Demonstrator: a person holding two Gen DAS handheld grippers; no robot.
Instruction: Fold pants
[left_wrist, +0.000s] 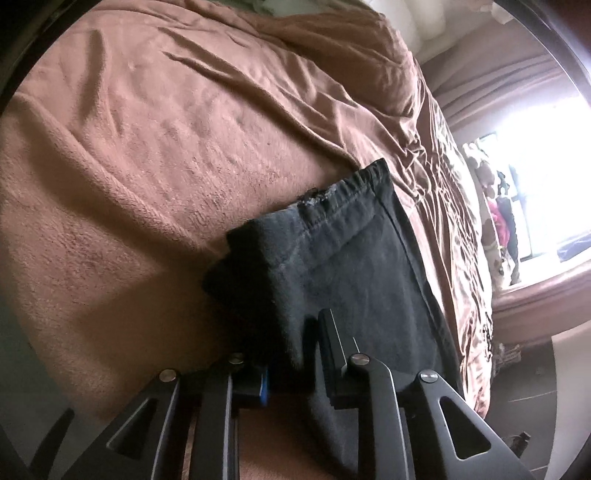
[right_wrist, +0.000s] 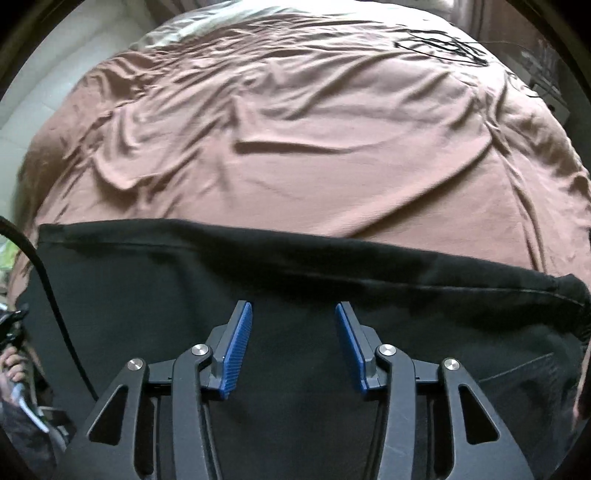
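Dark grey pants (left_wrist: 343, 258) lie folded on a brown bedspread (left_wrist: 147, 166), with the elastic waistband at their far end. My left gripper (left_wrist: 295, 343) is at the near corner of the fold. A thick layer of the dark cloth runs between its fingers and hides most of the left blue pad, so it is shut on the pants. In the right wrist view the pants (right_wrist: 147, 280) stretch across the frame as a wide black band. My right gripper (right_wrist: 293, 321) hangs over them, open, with both blue pads bare and nothing pinched.
The rumpled bedspread (right_wrist: 295, 147) fills the far side. A bright window (left_wrist: 546, 147) and curtains are beyond the bed's right edge, and white pillows (left_wrist: 424, 18) lie at the top. A black cable (right_wrist: 48, 295) and a person's hand (right_wrist: 14, 365) are at the left edge.
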